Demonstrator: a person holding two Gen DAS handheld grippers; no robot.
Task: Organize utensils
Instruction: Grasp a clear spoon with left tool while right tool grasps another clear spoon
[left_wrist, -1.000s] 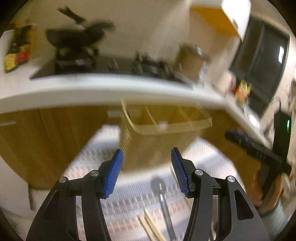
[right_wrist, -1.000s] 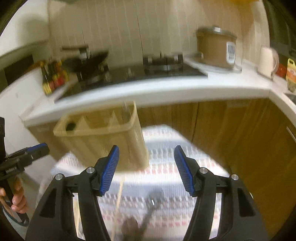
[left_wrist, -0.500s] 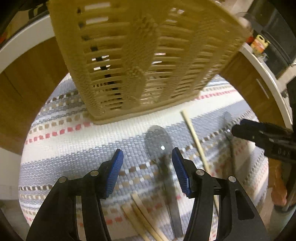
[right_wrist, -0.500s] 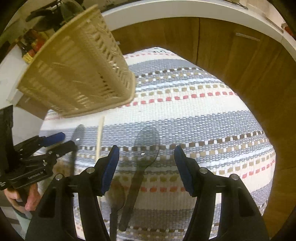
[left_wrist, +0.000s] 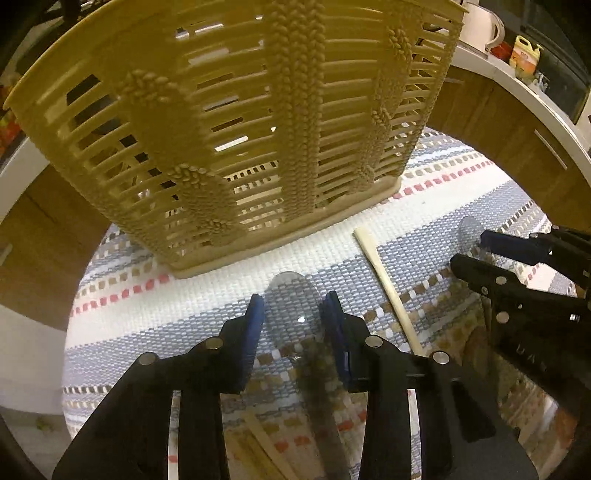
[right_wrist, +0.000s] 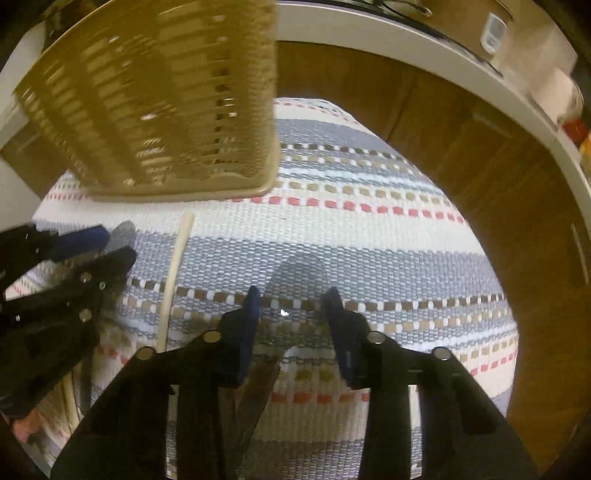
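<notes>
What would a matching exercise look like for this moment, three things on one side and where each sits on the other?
Things:
1. slotted basket
2. spoon bowl
3. single chopstick

Places:
A. lying alone on the mat, between the two hand-held grippers
B. between the fingers of the left hand-held gripper
C. standing on the striped mat, beyond the utensils

Pairs: 1-C, 2-B, 3-A

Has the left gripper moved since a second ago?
Yes. The left gripper has come down and forward toward the beige basket, and its open jaws now straddle the spoon on the mat.
</notes>
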